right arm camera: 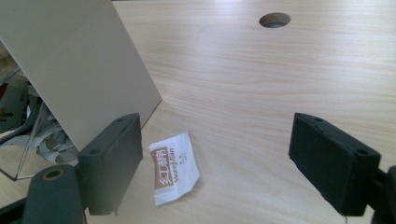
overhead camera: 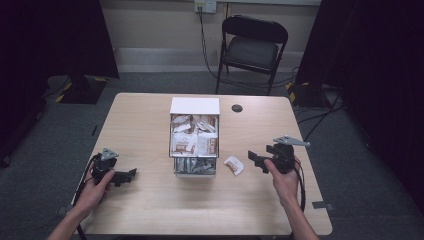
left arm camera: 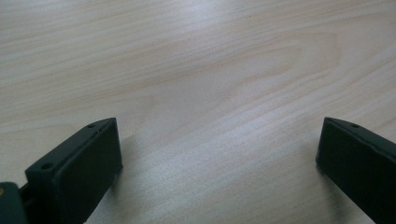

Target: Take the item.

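A clear box (overhead camera: 194, 134) full of white and brown sachets stands mid-table, with a white top part at its far end. One loose sachet (overhead camera: 233, 165) lies on the table just right of the box; in the right gripper view the sachet (right arm camera: 173, 166) lies flat beside the left jaw, untouched. My right gripper (overhead camera: 254, 160) hovers above the table right of that sachet, open, nothing between its jaws. My left gripper (overhead camera: 131, 174) rests low at the table's left, open over bare wood (left arm camera: 210, 116).
A round cable hole (overhead camera: 237, 108) sits in the table behind the box, and the same hole (right arm camera: 274, 19) is in the right gripper view. The box's white side wall (right arm camera: 79, 65) stands close on the left. A black folding chair (overhead camera: 252, 47) is beyond the table.
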{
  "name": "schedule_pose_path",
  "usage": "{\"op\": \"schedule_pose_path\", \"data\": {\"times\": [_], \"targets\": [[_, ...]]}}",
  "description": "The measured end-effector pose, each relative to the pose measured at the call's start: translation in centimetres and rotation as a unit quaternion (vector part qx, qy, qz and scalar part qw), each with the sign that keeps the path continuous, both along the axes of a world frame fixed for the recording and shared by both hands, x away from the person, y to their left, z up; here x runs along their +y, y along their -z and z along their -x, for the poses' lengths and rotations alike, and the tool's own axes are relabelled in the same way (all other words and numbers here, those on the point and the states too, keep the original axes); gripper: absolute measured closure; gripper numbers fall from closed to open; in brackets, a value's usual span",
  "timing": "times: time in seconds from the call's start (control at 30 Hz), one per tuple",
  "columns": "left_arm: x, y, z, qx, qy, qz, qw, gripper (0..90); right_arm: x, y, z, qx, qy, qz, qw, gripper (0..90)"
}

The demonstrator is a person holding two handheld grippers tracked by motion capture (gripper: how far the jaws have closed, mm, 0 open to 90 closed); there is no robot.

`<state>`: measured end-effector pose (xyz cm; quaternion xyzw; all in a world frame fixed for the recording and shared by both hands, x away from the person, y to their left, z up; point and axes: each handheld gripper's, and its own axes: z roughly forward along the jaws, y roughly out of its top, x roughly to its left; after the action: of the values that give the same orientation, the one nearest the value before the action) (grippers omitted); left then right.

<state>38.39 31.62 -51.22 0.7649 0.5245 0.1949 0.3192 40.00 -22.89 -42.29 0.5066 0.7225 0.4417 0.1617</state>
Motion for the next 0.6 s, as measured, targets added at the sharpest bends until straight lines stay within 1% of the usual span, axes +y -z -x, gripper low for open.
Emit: {"op": "schedule_pose_path", "data": {"times": [0.07, 0.17, 0.2, 0.27, 0.33, 0.43, 0.5, 0.6], "targets": [[0.0, 0.0, 0.0, 0.0, 0.0, 0.0, 1.0, 0.0, -0.8, -0.1, 0.4, 0.0, 0.002, -0.001, 1.0, 17.4], [0.0, 0.0, 0.0, -0.001, 0.0, 0.001, 1.0, 0.0, -2.3, 0.2, 1.1, 0.011, 0.015, -0.018, 0.9997, 16.4], [0.0, 0.0, 0.0, 0.0, 0.0, 0.001, 1.0, 0.0, -2.7, 0.3, 1.3, 0.015, 0.02, -0.019, 0.9995, 16.0], [0.0, 0.0, 0.0, 0.0, 0.0, 0.0, 1.0, 0.0, -3.5, 0.5, 1.8, 0.018, 0.028, -0.017, 0.9993, 15.8], [0.0, 0.0, 0.0, -0.001, 0.0, 0.001, 1.0, 0.0, -4.3, 0.7, 2.2, 0.027, 0.037, -0.013, 0.9989, 15.8], [0.0, 0.0, 0.0, 0.0, 0.0, 0.0, 1.0, 0.0, -5.5, 1.0, 3.0, 0.03, 0.051, 0.001, 0.9982, 15.4], [0.0, 0.0, 0.0, 0.0, 0.0, 0.0, 1.0, 0.0, -6.2, 1.4, 3.4, 0.039, 0.054, 0.005, 0.9977, 15.1], [0.0, 0.0, 0.0, -0.001, 0.0, 0.001, 1.0, 0.0, -7.3, 2.1, 4.0, 0.045, 0.068, 0.015, 0.9966, 15.0]]}}
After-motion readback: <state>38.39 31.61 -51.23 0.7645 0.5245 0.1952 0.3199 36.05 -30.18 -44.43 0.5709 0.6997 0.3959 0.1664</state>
